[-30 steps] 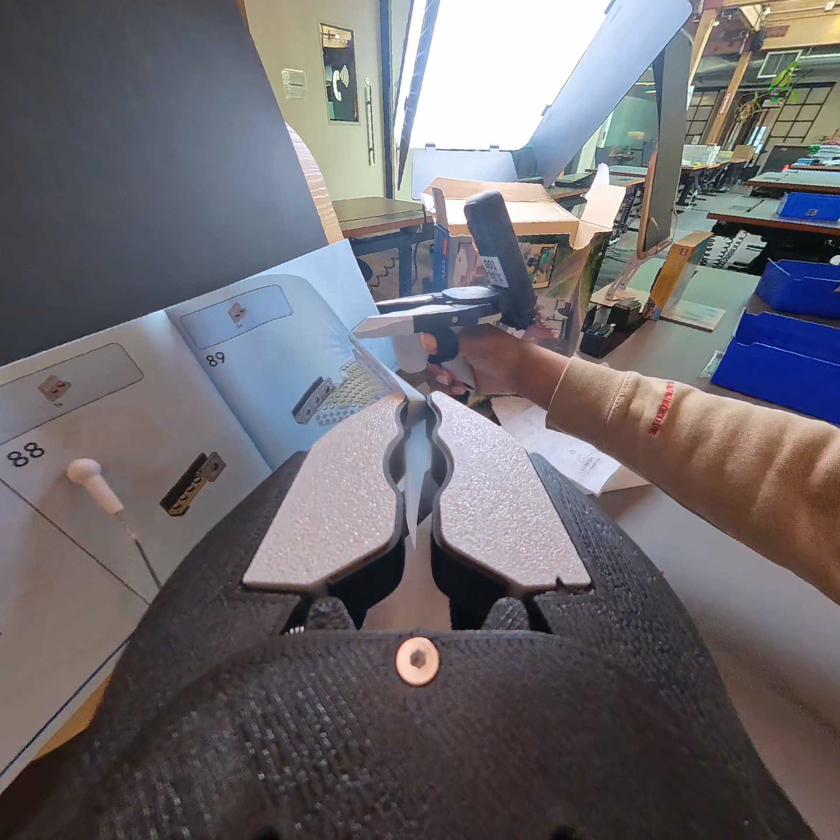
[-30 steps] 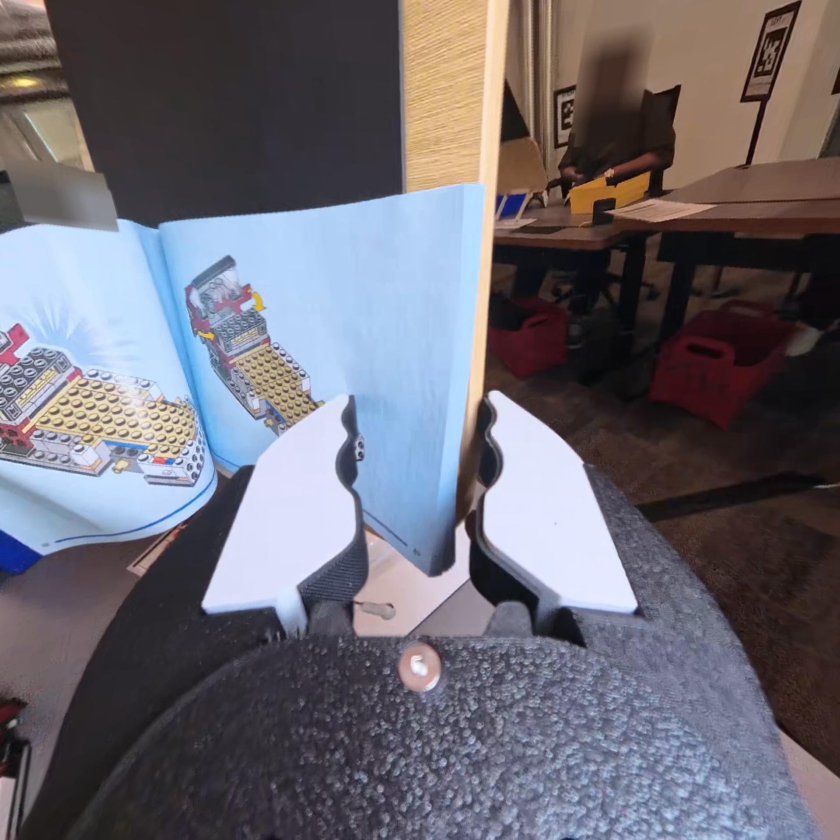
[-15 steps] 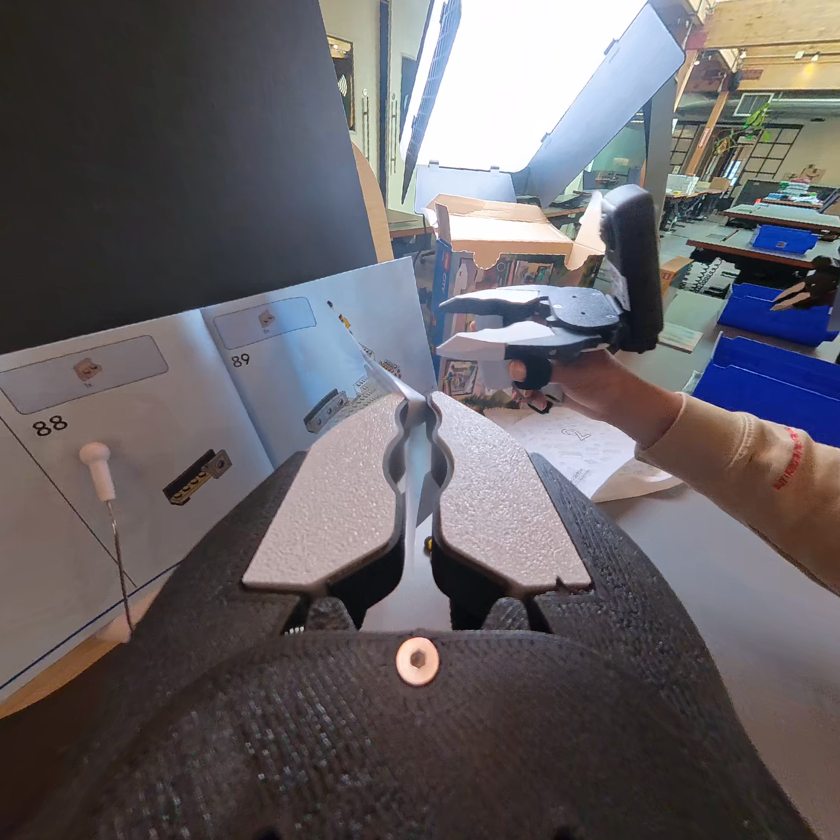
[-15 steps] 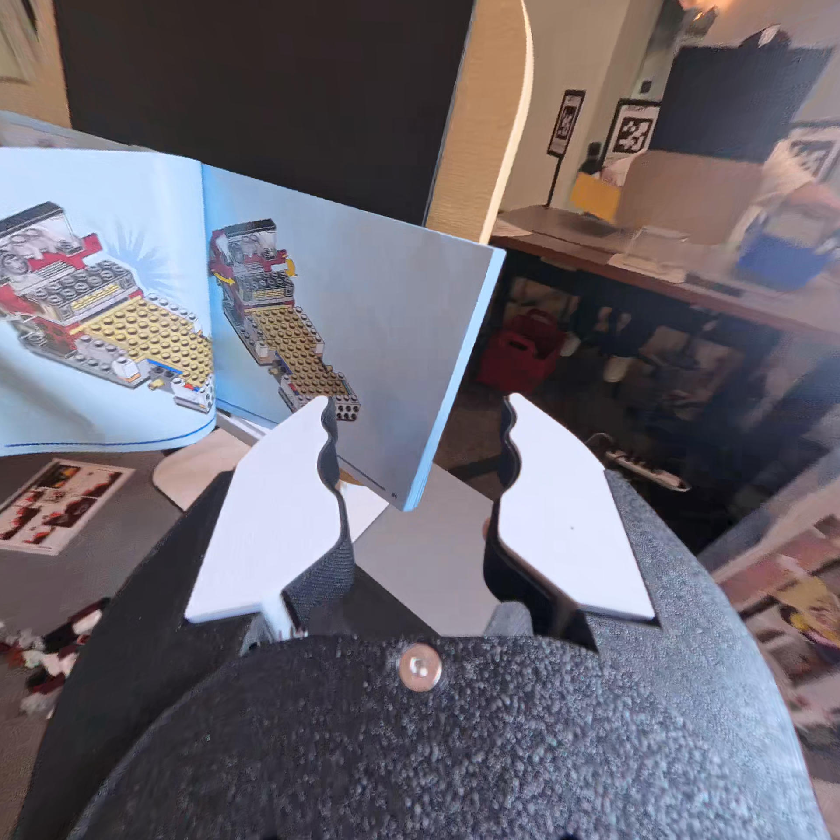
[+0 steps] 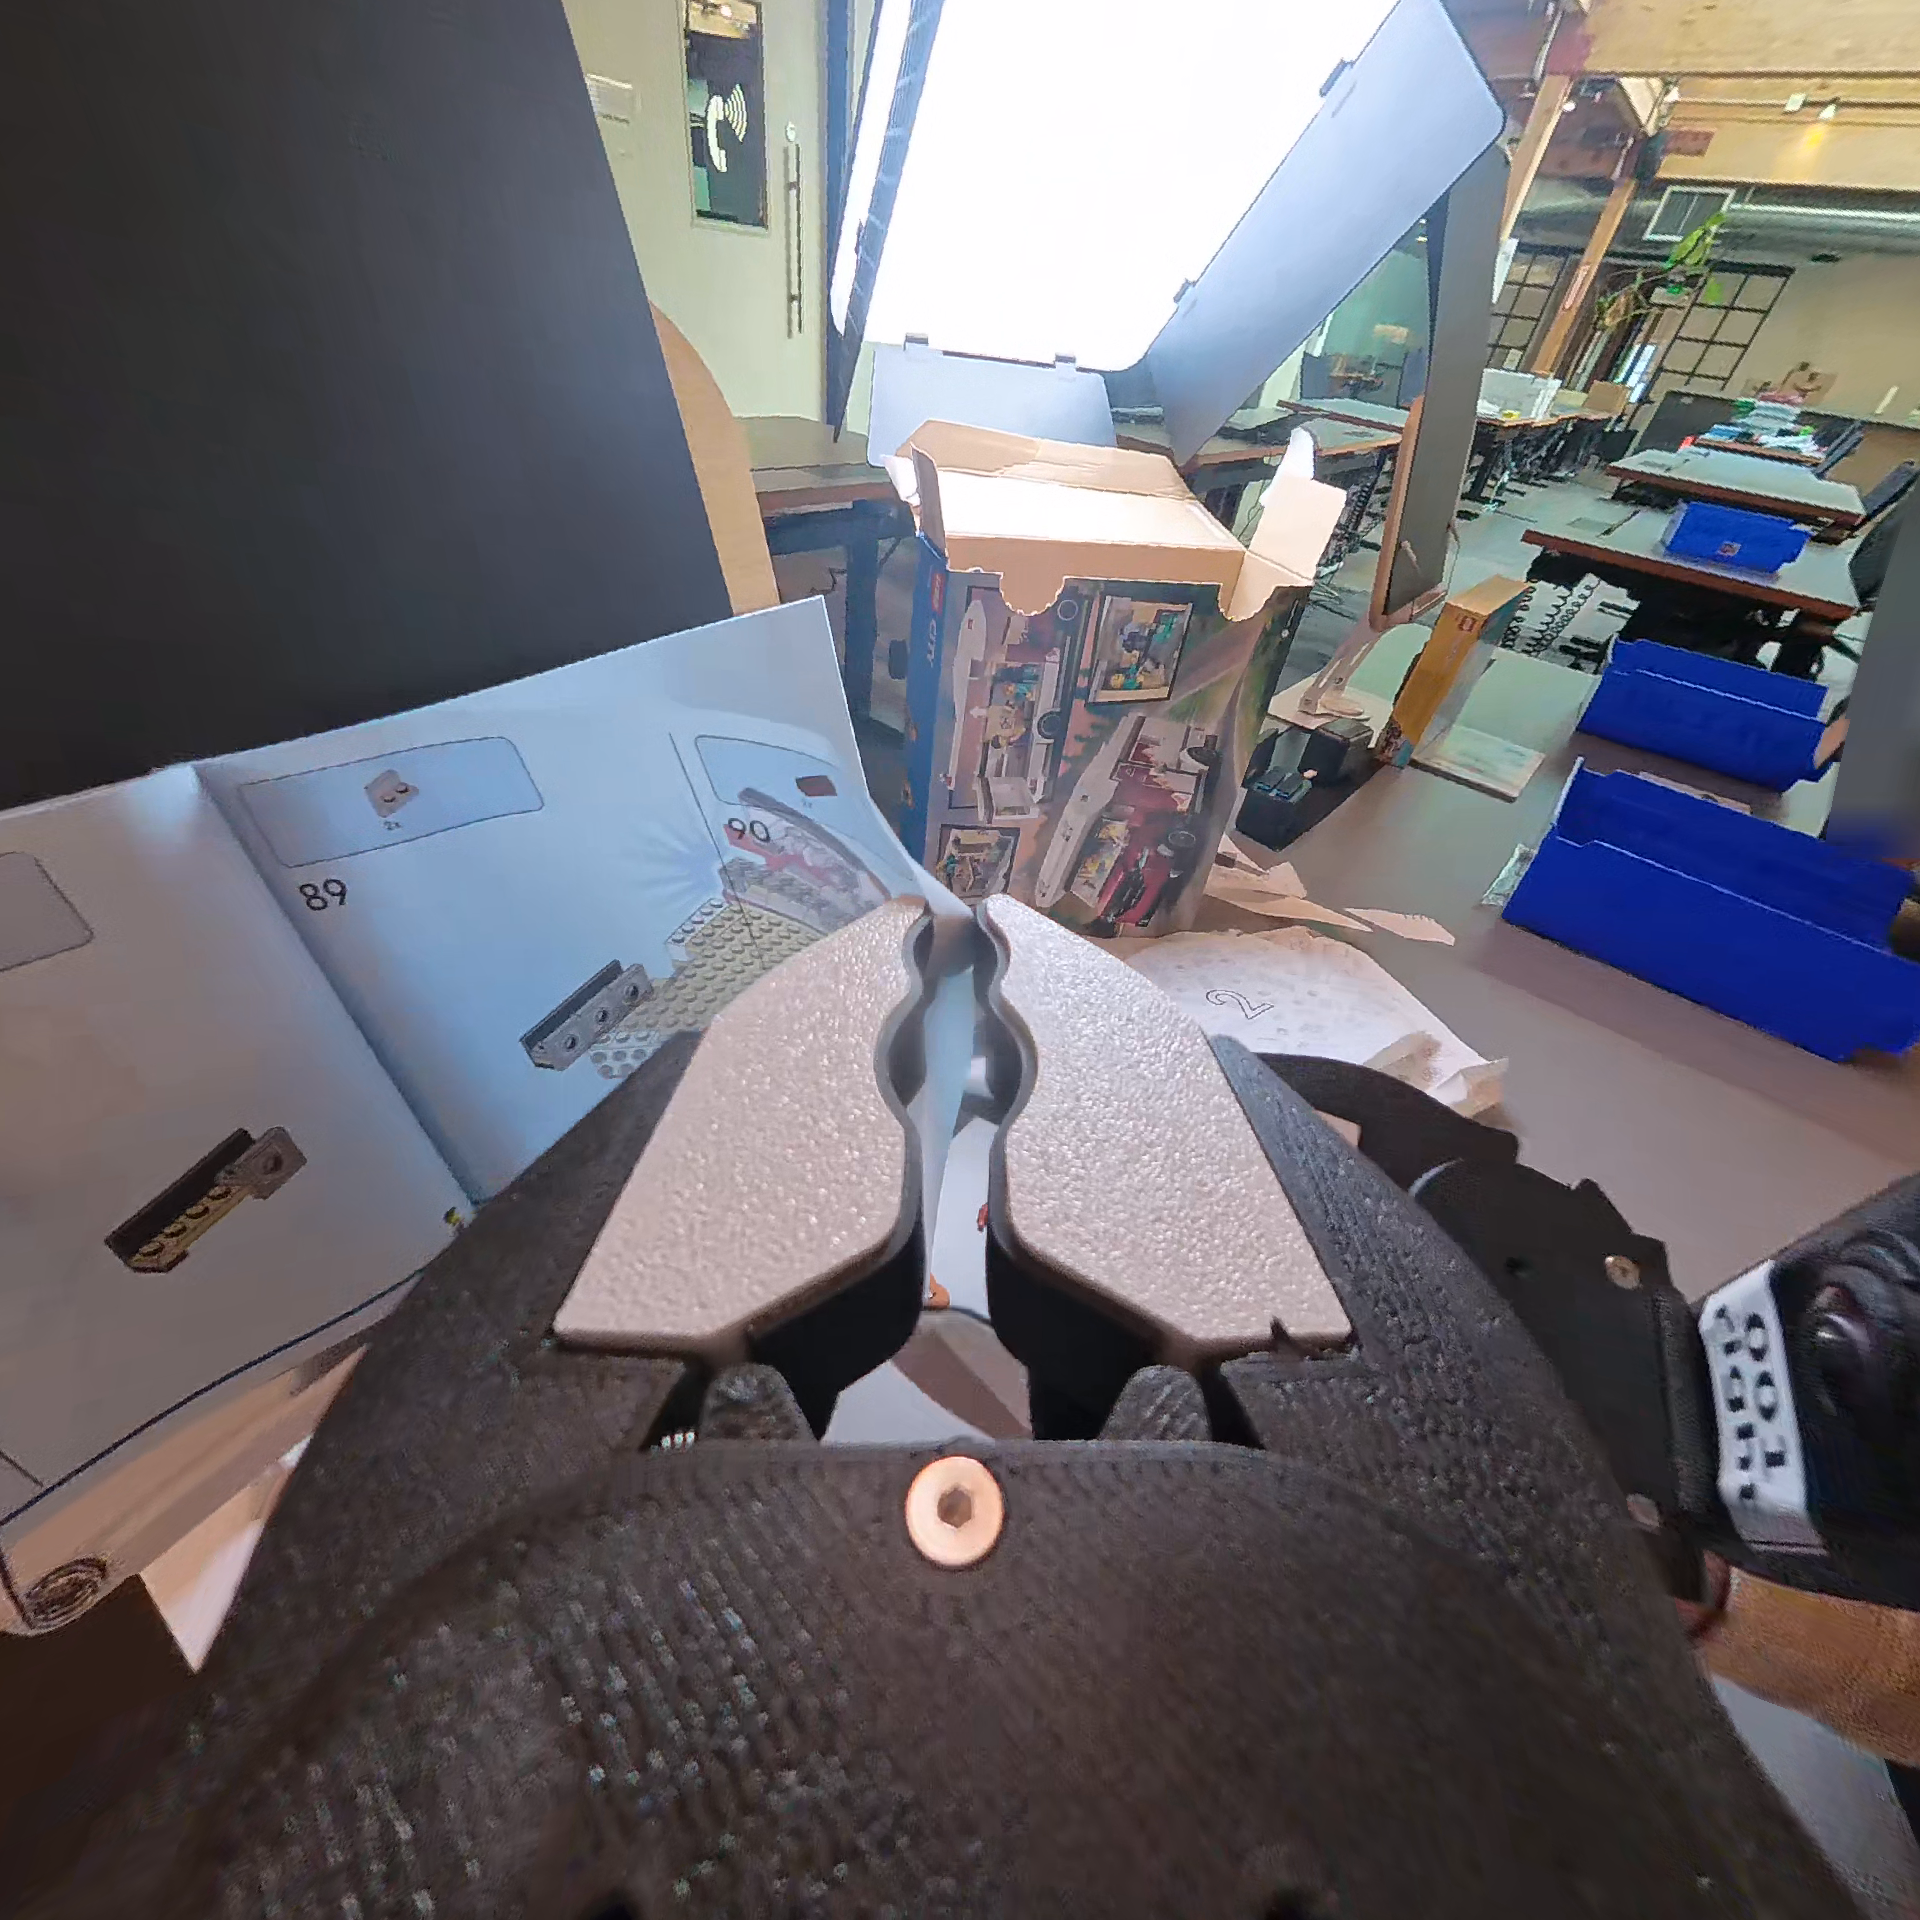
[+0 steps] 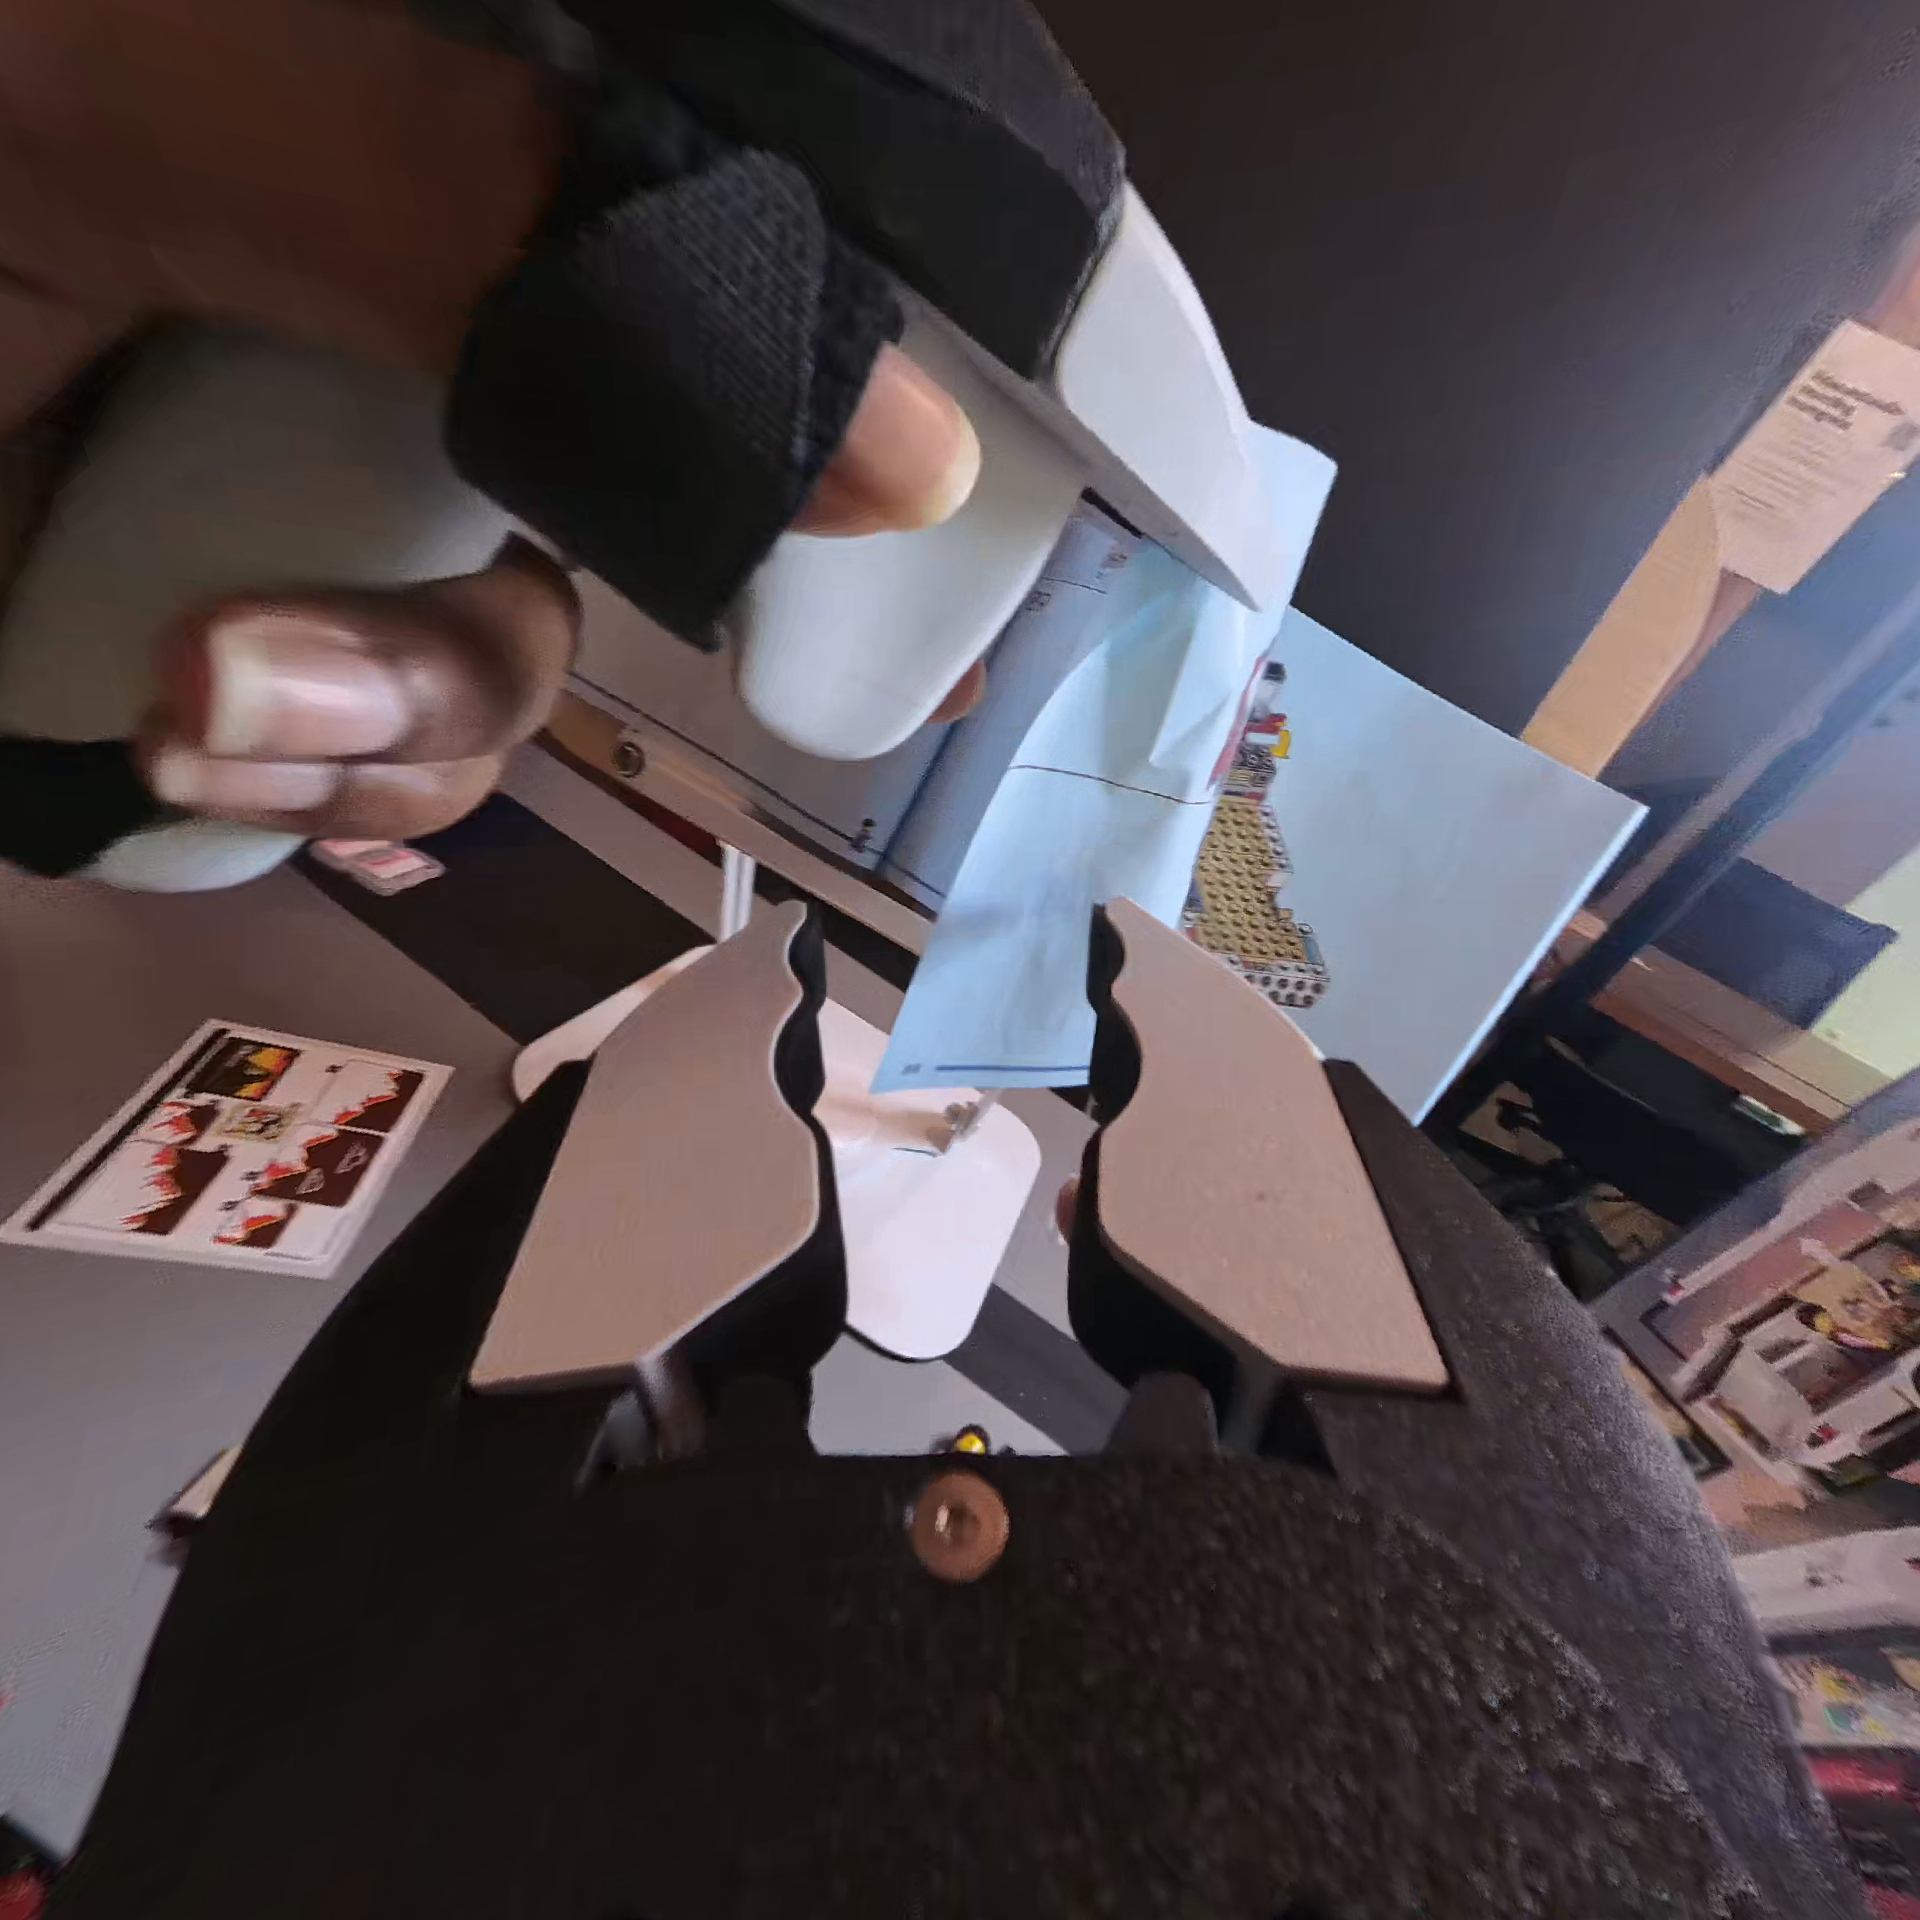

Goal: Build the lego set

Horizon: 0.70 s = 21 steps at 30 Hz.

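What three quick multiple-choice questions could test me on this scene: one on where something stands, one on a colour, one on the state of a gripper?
1. Where does the torn-open toy box stand?
A. On the table beyond the open booklet
B. On the floor
C. Inside a bin

2. What colour are the storage bins on the right of the left wrist view?
A. Red
B. Blue
C. Green

3. How is the left gripper?
A. Wide open, away from any paper
B. Closed on a brick
C. Closed on a pale blue page of the booklet

Answers: 1 A, it stands on the grey table just past the booklet. 2 B, all are plainly blue. 3 C, the page runs between its nearly touching fingers.
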Each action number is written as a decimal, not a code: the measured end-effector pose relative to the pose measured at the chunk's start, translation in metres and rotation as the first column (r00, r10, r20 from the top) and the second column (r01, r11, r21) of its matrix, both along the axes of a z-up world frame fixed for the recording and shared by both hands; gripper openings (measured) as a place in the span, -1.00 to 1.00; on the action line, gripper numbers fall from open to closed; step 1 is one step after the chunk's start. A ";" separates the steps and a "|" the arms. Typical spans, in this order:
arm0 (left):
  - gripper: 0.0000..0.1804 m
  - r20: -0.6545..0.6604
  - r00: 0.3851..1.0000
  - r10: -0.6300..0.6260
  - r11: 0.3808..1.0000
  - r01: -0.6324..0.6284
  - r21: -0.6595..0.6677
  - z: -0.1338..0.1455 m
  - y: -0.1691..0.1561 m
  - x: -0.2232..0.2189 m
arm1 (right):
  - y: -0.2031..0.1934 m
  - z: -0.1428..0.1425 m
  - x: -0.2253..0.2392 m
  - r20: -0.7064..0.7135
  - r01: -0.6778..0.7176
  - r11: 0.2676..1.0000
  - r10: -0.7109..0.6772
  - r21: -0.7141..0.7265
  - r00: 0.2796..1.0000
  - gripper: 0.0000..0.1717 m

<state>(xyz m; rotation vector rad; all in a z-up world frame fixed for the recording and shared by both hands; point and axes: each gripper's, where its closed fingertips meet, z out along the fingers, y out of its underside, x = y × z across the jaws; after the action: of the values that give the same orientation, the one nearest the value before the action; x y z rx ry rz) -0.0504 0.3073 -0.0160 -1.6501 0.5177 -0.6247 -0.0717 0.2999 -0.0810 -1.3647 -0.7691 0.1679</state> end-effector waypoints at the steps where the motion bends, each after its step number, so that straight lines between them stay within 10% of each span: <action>1: -0.94 -0.003 1.000 0.003 1.000 -0.003 0.000 0.001 0.001 0.001 | 0.006 0.001 0.002 0.004 0.017 1.000 -0.017 0.004 1.000 -0.60; 3: -0.91 -0.033 0.999 0.010 1.000 -0.010 0.011 0.003 0.002 0.001 | 0.012 0.003 0.007 -0.006 0.036 0.999 -0.036 0.019 0.999 -1.00; 10: -0.51 -0.142 0.984 0.110 0.988 -0.092 0.123 0.012 0.005 -0.066 | 0.016 -0.005 0.027 -0.038 -0.040 0.991 0.035 -0.129 0.999 -1.00; 17: -0.59 -0.610 0.675 0.416 0.899 -0.406 0.164 -0.074 0.053 -0.170 | -0.004 0.001 0.006 -0.018 -0.154 0.966 0.154 -0.207 0.988 -0.99; 21: -0.71 -0.530 0.775 0.345 0.915 -0.402 0.008 -0.096 0.064 -0.166 | -0.014 0.001 -0.013 0.002 -0.200 0.951 0.206 -0.235 0.979 -1.00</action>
<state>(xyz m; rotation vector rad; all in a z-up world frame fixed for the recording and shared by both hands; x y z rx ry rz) -0.2166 0.3716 -0.1121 -1.9630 0.5226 0.1139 -0.0845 0.2858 -0.0800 -1.5101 -0.9350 0.4138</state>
